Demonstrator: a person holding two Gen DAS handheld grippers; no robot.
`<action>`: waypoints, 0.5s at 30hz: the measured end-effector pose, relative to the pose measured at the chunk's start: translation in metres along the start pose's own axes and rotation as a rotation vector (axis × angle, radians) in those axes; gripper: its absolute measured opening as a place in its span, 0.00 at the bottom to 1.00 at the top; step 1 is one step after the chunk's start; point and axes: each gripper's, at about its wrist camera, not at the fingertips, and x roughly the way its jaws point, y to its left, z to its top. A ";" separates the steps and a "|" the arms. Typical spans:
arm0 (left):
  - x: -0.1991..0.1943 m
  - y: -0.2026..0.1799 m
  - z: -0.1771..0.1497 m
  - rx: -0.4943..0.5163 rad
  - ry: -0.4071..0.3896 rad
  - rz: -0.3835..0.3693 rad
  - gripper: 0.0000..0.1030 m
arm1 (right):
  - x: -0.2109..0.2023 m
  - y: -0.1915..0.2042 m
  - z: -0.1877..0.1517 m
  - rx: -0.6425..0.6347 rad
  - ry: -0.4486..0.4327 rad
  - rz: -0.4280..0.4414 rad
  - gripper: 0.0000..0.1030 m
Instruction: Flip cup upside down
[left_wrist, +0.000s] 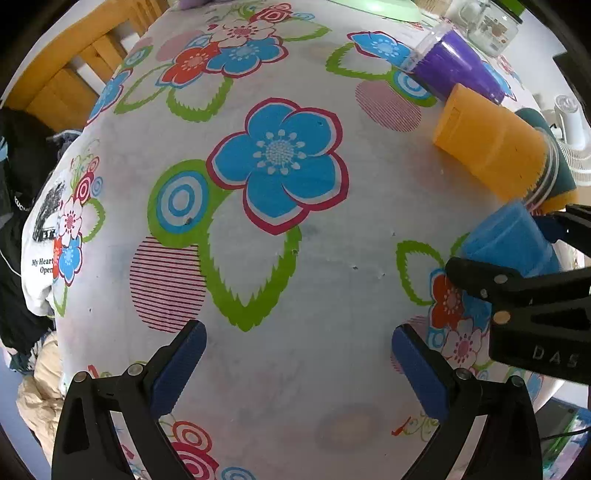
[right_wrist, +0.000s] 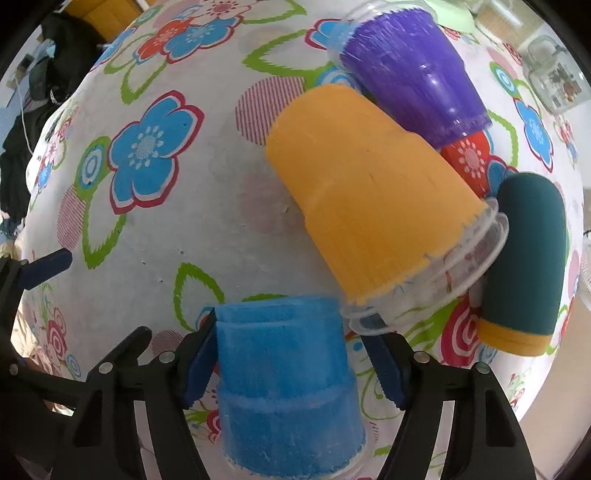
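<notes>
A blue plastic cup (right_wrist: 286, 384) stands upside down on the flowered tablecloth (right_wrist: 207, 221), base up, between the fingers of my right gripper (right_wrist: 291, 365). The left pad touches the cup; the right pad (right_wrist: 386, 373) stands a little off it, so the jaws look open around it. In the left wrist view the blue cup (left_wrist: 509, 240) sits at the right edge with the right gripper (left_wrist: 517, 251) around it. My left gripper (left_wrist: 297, 365) is open and empty over bare cloth.
An orange cup (right_wrist: 373, 199) and a purple cup (right_wrist: 413, 70) stand upside down behind the blue one. A teal and orange bottle (right_wrist: 524, 266) is to the right. Glass jars (right_wrist: 554, 77) stand at the far right. A wooden chair (left_wrist: 74, 70) is beyond the table's left edge.
</notes>
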 end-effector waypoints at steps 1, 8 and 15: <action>0.001 0.000 0.000 -0.001 0.000 -0.001 0.99 | 0.000 0.001 0.000 -0.006 0.000 -0.012 0.69; -0.002 0.006 0.006 0.002 0.002 -0.013 0.98 | -0.008 0.006 -0.005 -0.007 -0.017 -0.011 0.59; -0.032 0.004 0.005 0.053 -0.041 -0.019 0.98 | -0.042 0.014 -0.020 0.030 -0.107 -0.005 0.59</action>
